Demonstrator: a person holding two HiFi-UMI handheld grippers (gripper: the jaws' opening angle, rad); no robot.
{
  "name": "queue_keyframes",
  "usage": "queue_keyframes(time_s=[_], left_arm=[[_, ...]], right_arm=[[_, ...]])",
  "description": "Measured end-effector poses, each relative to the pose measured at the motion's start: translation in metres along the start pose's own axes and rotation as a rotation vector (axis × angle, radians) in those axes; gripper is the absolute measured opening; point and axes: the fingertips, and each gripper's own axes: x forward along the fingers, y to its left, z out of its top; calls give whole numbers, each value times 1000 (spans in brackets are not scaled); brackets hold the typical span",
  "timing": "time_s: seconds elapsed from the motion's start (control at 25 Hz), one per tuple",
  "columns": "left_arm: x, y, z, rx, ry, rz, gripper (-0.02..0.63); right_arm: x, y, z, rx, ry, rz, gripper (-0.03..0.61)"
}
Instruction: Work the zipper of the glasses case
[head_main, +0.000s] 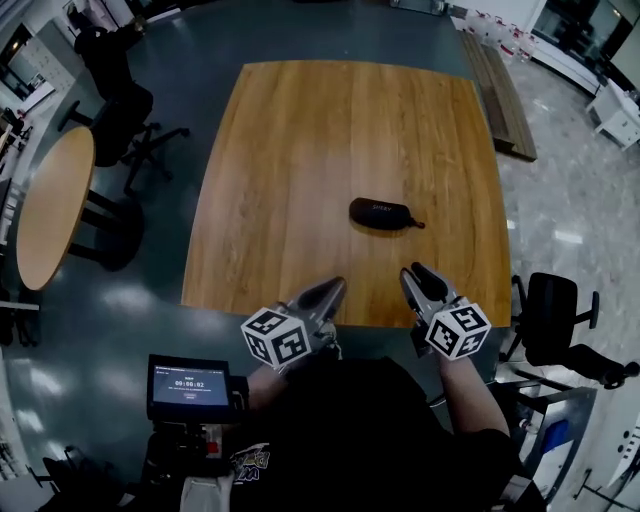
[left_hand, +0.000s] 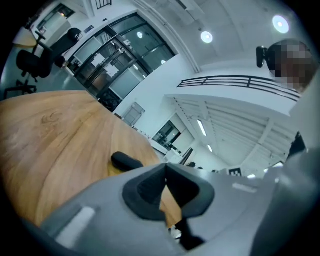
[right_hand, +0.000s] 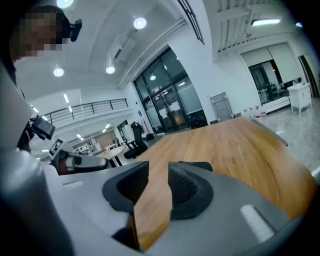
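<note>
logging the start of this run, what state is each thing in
case: looks closed, flat on the table, untouched
left gripper: shut, empty
right gripper: open, nothing between its jaws
screen: on
</note>
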Motion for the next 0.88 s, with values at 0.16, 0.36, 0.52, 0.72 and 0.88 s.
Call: queue_keyframes(time_s=[0.16, 0.36, 0.52, 0.72, 0.88], left_arm=[[-2, 27, -2, -64, 19, 6, 2], [-3, 40, 0, -97, 27, 25, 2], [-2, 42, 0, -128, 27, 48, 2], [-7, 50, -4, -158, 19, 76, 2], [-15, 53, -6, -171, -3, 128, 2]], right_arm=[[48, -57, -27, -119, 179, -48, 164], [96, -106, -40, -522, 439, -12, 283], [124, -114, -52, -809, 667, 92, 346], [161, -122, -83, -916, 831, 253, 413], [181, -130, -102, -840, 899, 309, 398]])
